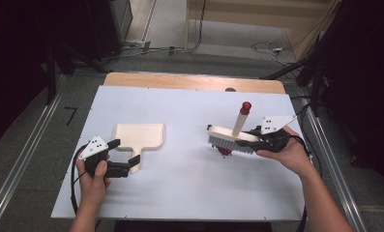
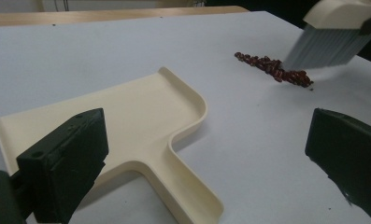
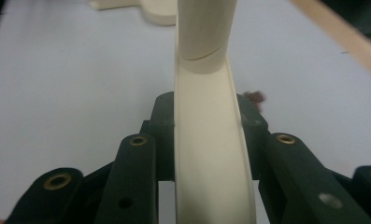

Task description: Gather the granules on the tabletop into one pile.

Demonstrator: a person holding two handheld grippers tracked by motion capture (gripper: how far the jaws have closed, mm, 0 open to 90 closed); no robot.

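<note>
L gripper (image 1: 126,155), near left: jaws wide apart, empty, either side of cream dustpan (image 1: 140,137) handle; pan flat on white table (image 1: 180,193). R gripper (image 1: 250,137), right: clamped on cream brush (image 1: 230,137), bristles touching red beans (image 2: 274,69).

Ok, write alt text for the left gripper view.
A cream dustpan lies flat on a white table, its handle reaching toward the camera between the open left tongs. Farther off at upper right, a cream brush with grey bristles hangs just behind a small line of dark red beans.
</note>
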